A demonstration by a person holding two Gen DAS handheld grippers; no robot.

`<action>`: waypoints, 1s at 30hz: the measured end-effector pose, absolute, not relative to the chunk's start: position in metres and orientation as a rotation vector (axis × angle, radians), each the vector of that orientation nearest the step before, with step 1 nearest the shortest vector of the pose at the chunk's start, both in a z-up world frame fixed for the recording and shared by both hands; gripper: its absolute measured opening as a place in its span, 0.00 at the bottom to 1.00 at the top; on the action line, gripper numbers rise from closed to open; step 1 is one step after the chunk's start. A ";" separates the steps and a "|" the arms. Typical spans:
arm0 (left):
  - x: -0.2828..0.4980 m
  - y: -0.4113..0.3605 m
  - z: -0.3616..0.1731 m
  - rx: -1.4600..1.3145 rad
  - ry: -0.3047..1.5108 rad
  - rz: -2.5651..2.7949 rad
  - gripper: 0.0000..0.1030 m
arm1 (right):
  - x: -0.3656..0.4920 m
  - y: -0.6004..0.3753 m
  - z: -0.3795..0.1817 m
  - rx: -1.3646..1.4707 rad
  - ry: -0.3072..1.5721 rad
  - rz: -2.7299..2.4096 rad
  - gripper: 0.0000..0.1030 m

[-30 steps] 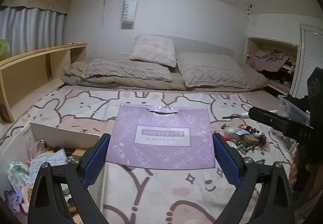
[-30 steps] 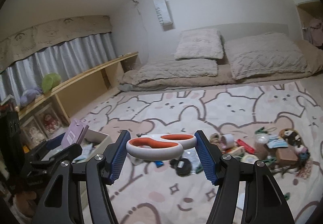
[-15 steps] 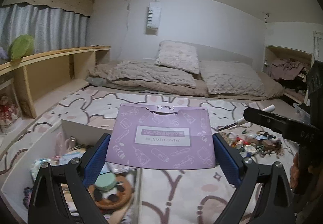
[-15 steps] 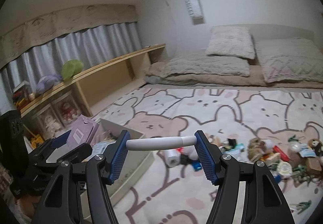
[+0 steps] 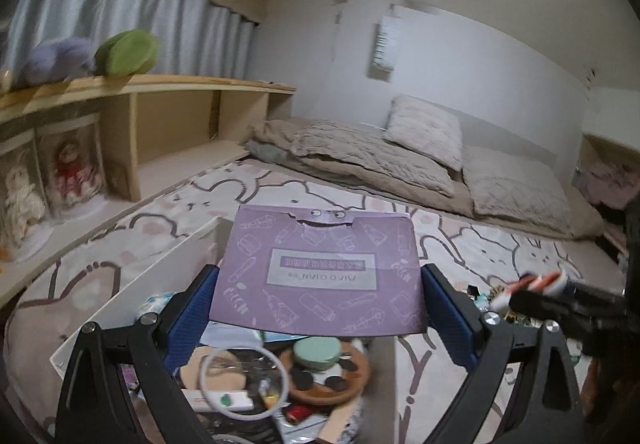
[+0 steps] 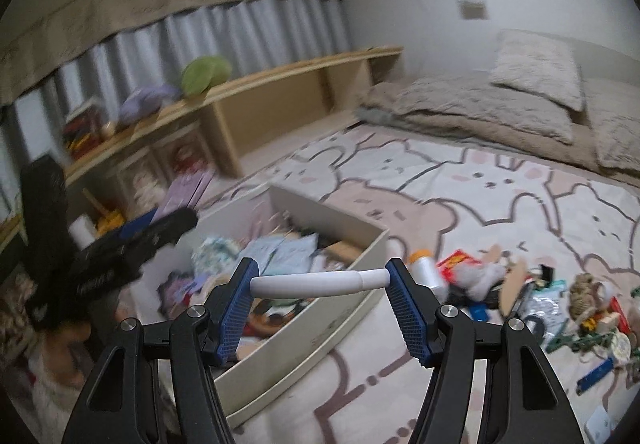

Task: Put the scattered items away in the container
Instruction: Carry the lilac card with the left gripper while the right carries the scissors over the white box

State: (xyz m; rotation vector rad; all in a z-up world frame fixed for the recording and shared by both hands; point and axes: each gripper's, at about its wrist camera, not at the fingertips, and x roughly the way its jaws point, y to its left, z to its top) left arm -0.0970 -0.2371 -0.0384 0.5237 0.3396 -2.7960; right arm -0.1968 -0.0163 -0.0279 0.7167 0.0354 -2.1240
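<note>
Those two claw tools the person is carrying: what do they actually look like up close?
Each is a black two-fingered clamp. The left gripper and right gripper have angular black arms with triangular cut-outs and round silver bolts at the joints. Their inner pads are blue with a fine ribbed texture. Seen from the side, the left one's black body carries pale lettering, too blurred to read.

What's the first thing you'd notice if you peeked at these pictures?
A big purple card fills the middle, pinched in the left tool above a white box crammed with stuff. The right tool grips scissors by the white handle, just over the box's edge. To the right, a messy pile of little things lies on the bunny rug.
</note>
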 end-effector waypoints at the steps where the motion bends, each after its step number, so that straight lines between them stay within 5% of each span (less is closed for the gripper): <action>1: -0.095 -0.241 -0.040 0.524 0.354 -2.790 0.95 | -0.193 -0.023 -0.030 0.727 0.064 -2.102 0.64; 15: -0.071 -0.282 -0.043 0.478 0.431 -2.684 0.95 | -0.142 -0.093 -0.051 0.861 0.497 -1.793 0.64; 25: -0.066 -0.295 -0.048 0.478 0.470 -2.657 0.95 | -0.109 -0.139 -0.073 0.955 0.977 -1.536 0.64; 27: -0.065 -0.297 -0.050 0.480 0.475 -2.654 0.95 | -0.109 -0.144 -0.073 0.949 0.992 -1.555 0.72; 29: -0.066 -0.299 -0.051 0.488 0.474 -2.647 0.95 | -0.112 -0.145 -0.071 0.930 0.975 -1.584 1.00; 30: -0.066 -0.300 -0.052 0.494 0.470 -2.640 0.95 | -0.112 -0.146 -0.069 0.919 0.961 -1.591 1.00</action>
